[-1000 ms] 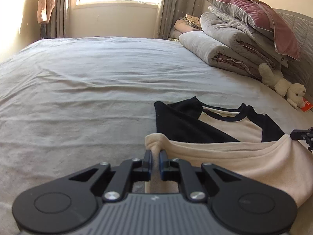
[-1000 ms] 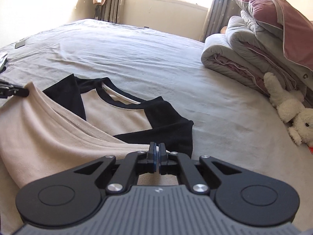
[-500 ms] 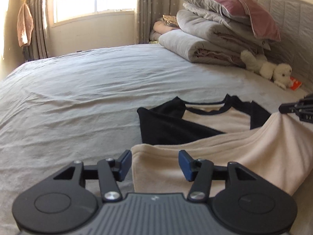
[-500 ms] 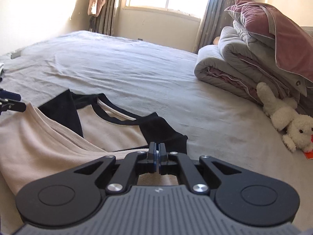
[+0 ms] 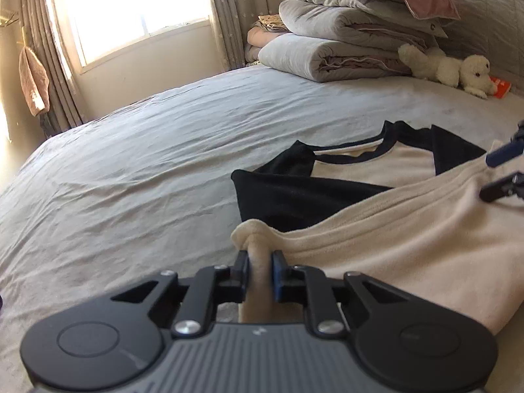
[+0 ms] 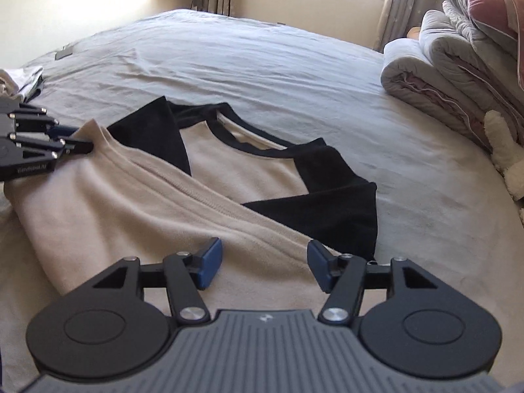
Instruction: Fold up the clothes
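Left wrist view: my left hand-held gripper (image 5: 260, 270) is pinching a bunched corner of the cream shirt (image 5: 376, 239), fabric standing up between the blue pads (image 5: 279, 275). The shirt is lying on the grey bed (image 5: 147, 170), right of frame centre, its cream lower part folded up over the black sleeves (image 5: 281, 193) and collar. My right hand-held gripper (image 5: 504, 173) is showing at the right edge, touching the fold's far corner.

Right wrist view: my right hand-held gripper (image 6: 262, 262) is sitting with jaws spread wide, holding nothing, cream fabric under the gap. My left one (image 6: 70, 140) is at the left edge, clamping the corner. Folded quilts (image 6: 458, 49) and a plush toy (image 6: 504, 154) are occupying the upper right.
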`<state>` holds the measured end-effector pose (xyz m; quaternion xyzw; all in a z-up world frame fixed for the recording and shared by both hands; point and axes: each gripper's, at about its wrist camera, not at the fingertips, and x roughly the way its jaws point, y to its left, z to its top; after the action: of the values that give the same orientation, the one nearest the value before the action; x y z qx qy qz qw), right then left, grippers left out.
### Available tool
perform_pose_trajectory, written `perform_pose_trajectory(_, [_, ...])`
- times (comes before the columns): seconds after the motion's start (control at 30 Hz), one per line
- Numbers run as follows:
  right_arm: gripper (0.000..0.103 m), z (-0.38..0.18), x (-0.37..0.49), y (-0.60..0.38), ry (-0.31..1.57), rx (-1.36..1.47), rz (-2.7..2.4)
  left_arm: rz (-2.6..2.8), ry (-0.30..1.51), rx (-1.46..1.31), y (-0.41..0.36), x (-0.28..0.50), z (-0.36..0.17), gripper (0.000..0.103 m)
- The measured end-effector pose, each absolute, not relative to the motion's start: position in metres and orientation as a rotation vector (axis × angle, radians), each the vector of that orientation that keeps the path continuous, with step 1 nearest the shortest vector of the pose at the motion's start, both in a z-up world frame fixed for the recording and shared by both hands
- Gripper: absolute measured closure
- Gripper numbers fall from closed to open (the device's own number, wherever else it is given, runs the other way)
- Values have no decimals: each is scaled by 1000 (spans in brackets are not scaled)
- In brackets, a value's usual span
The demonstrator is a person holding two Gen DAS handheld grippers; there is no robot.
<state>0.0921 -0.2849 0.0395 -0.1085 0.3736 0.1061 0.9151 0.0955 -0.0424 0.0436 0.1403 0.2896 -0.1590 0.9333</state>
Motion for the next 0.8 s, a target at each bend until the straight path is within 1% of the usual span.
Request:
perform_pose_trajectory(0.03, [48,38,93,-285,773,-220,212,-323,593,266,-41,96,45,89])
perform_pose_trajectory(0.07, [61,36,93,-285,777,-217,205,-321,591,249,-40,96,47,89])
perform_pose_trajectory(0.1, [96,35,94,-285,783,-213,197,-320,589,238,-40,96,47,89])
perform_pose_trajectory(0.13, [101,35,94,-284,780,-214,191,-318,588,228,-39,96,48,89])
perform_pose_trajectory(0.5, [102,57,90,-288,637,-205,141,-294,615,66,-26,102,45,89])
perform_pose_trajectory(0.67, [102,51,97,-281,629,-243,87,-278,638,-9,-20,107,40,89])
perform_pose_trajectory(0.8, [102,35,106,-273,670,-281,55,-265,656,-68,-16,111,37,88])
